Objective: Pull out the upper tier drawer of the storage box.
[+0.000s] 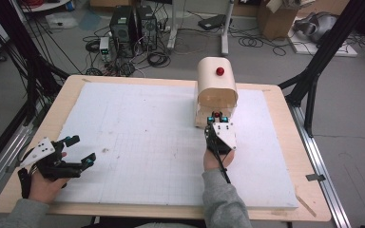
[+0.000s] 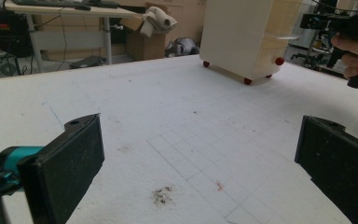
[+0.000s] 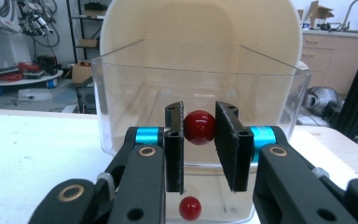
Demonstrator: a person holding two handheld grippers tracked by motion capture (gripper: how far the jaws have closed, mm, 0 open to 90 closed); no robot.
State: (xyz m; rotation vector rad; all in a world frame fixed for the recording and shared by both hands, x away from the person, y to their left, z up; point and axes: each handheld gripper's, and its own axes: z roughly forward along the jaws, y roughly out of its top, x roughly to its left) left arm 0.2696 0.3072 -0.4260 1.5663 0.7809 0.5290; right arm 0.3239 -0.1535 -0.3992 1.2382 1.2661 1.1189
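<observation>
Red knob [image 3: 199, 127] sits on the front of a clear drawer [image 3: 121, 93], pinched between the jaws of the right gripper [image 3: 199, 140], which is clamped on it; pads press both sides of the ball. The drawer is pulled part-way out of a cream round-topped cabinet [image 1: 217, 85] standing at the far right of the white foam board [image 1: 138, 137]. The right gripper view shows what the high view cannot: the clear drawer walls, the knob in the grip, and a second red knob [image 3: 189, 208] lower down on the cabinet front, below the jaws. The high view gives the layout instead: right gripper [image 1: 218, 119] with its grey plate right at the cabinet's near face, right hand [image 1: 218, 159] behind it, plus a red ball [image 1: 220, 71] on top of the cabinet. Left gripper [image 1: 80, 150] is well apart at the board's near left corner, held in the left hand [image 1: 43, 183], jaws wide apart, gripping nothing. The left gripper view looks across the bare board between its spread jaws [image 2: 198, 154] and shows the cabinet [image 2: 242, 32] from the side with small red feet [image 2: 247, 81] under it, and the right hand [image 2: 356, 58] farther off at the right edge. The board lies on a wooden table [image 1: 38, 142].
</observation>
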